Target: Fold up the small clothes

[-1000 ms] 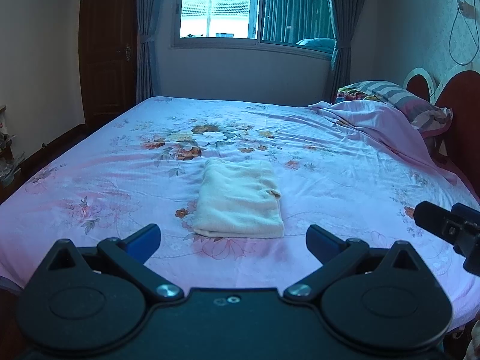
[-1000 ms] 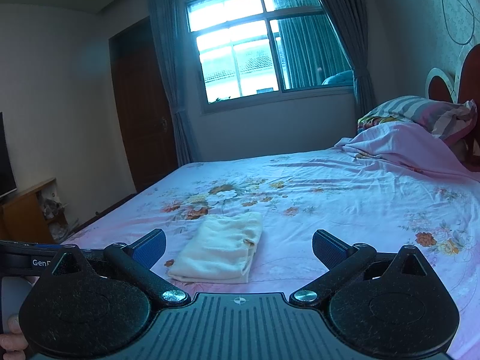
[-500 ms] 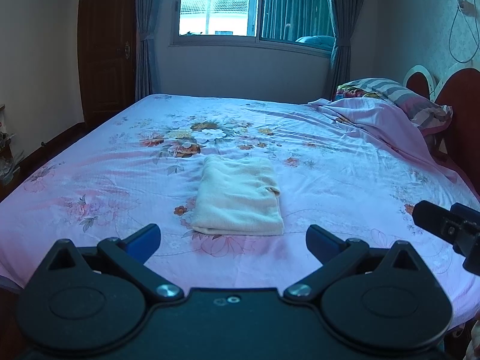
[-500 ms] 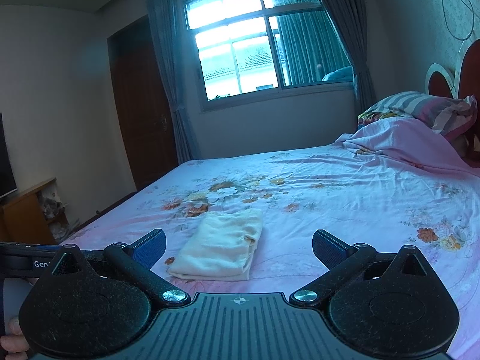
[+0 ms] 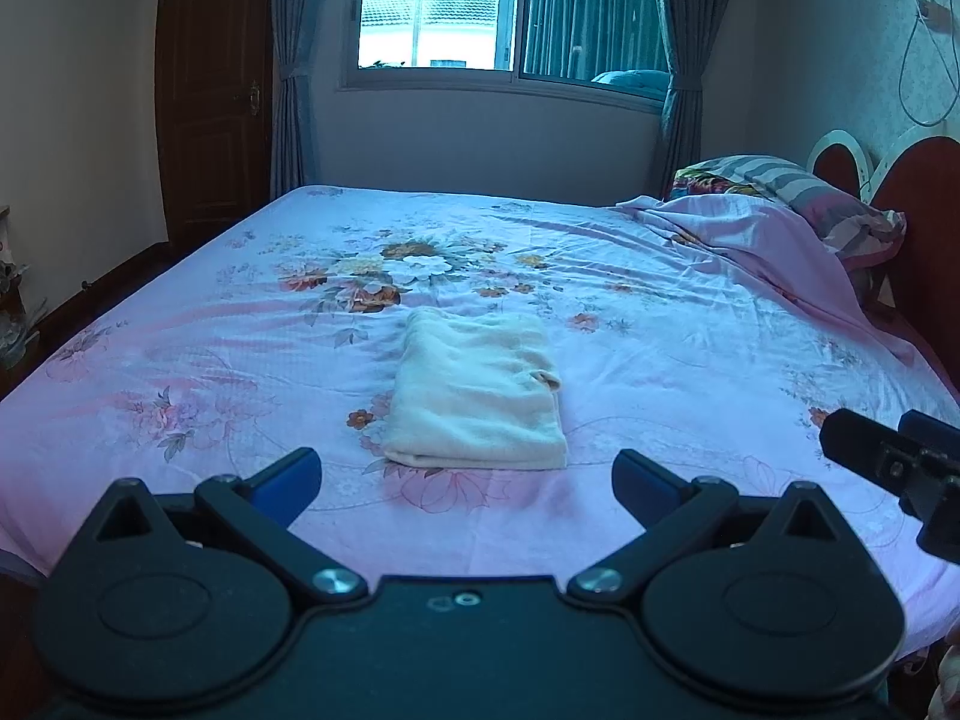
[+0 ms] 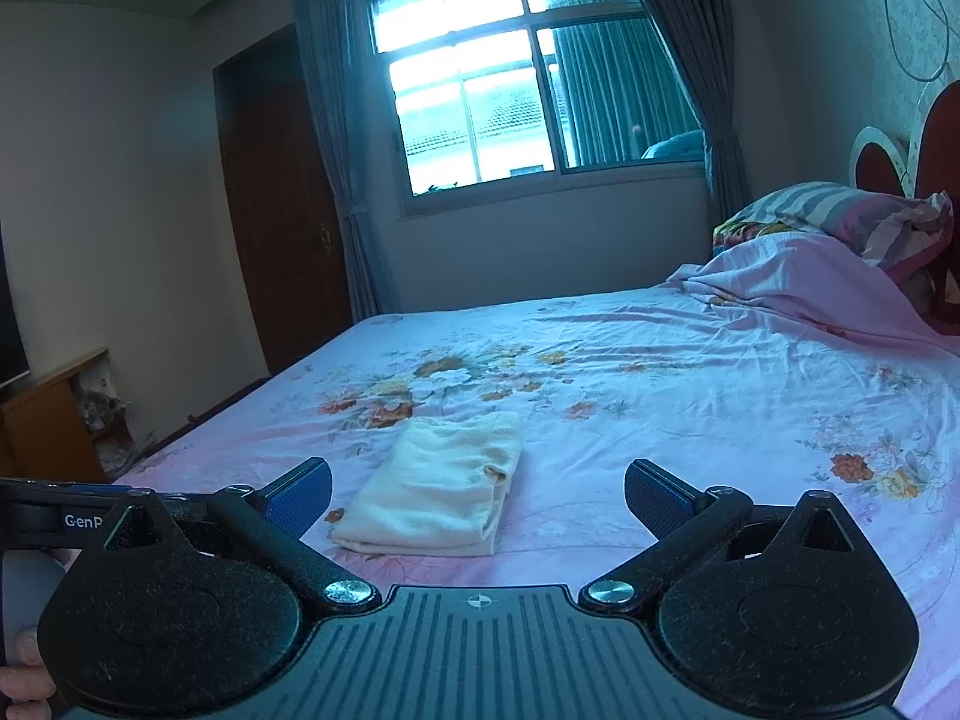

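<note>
Both tongs, left (image 5: pixel 467 474) and right (image 6: pixel 478 489), gape empty; cream garment (image 5: pixel 477 399) lies folded on bed (image 5: pixel 690 348), so folding looks finished; next, withdraw.

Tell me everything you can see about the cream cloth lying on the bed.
The cream cloth is a soft, fuzzy-looking piece, like terry or fleece, folded into a neat, flat rectangle of several layers. A small flap sticks out at its right edge. It rests on the floral pink bedsheet, near the bed's front edge. Neither open gripper touches it.
</note>
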Available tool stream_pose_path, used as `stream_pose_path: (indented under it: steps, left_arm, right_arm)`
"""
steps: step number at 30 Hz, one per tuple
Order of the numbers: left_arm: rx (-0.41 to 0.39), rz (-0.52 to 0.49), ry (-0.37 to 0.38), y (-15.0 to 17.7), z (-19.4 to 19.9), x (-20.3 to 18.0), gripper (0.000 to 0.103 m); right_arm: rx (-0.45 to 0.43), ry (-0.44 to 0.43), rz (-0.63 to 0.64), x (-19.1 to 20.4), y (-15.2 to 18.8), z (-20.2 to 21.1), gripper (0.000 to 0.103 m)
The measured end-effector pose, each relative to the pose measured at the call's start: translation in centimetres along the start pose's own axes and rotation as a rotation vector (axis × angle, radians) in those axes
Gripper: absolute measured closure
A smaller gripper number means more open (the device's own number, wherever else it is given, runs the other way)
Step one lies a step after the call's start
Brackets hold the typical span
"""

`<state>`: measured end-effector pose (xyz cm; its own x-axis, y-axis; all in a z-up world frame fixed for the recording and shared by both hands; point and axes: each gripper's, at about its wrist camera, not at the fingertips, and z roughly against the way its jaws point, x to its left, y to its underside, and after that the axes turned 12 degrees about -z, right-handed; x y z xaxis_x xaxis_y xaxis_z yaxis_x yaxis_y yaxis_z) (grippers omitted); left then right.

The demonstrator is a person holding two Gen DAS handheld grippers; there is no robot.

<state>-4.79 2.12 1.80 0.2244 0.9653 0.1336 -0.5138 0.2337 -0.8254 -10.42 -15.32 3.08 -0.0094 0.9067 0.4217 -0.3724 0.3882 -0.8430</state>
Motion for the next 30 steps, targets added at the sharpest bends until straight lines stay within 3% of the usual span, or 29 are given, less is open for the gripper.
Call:
stream_pose_path:
  steps: [20, 27, 30]
  left_arm:
    - [0.0, -0.009, 0.011, -0.1, -0.3, -0.2, 0.001]
    - [-0.026, -0.031, 0.049, -0.3, -1.3, -0.3, 0.007]
    - [-0.001, -0.025, 0.075, -0.7, -2.6, -0.1, 0.002]
  right_arm:
    - [0.006, 0.005, -0.008, -0.2, 0.2, -0.1, 0.0]
    - [0.012, 0.022, -0.024, -0.7, 0.5, -0.6, 0.0]
    - [0.025, 0.036, -0.026, -0.9, 0.8, -1.2, 0.0]
